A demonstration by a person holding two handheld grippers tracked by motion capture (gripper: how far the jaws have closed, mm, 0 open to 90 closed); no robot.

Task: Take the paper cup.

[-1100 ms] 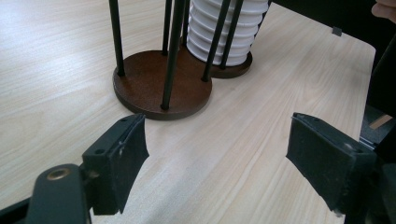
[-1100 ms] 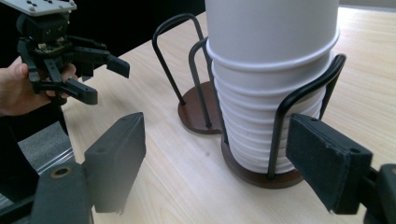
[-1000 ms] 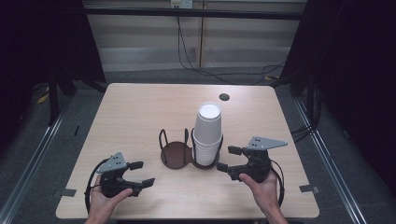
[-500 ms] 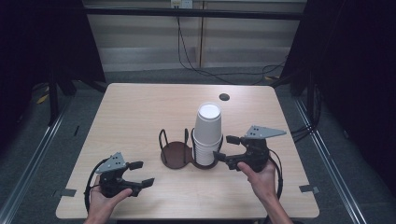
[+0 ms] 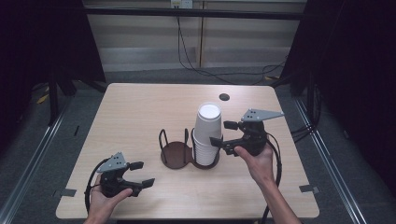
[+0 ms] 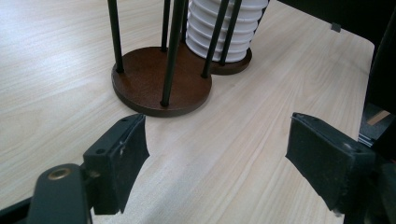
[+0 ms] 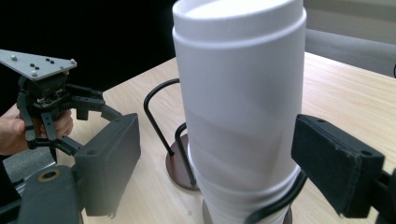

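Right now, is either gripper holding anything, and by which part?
Nothing is held. The right gripper is open, its fingers either side of the upper part of the white cup stack, not pressing it. The left gripper is open over bare table.

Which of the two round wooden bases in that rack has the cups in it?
The base nearer the right tool holds the white cup stack; the base beside it, toward the left tool, stands bare.
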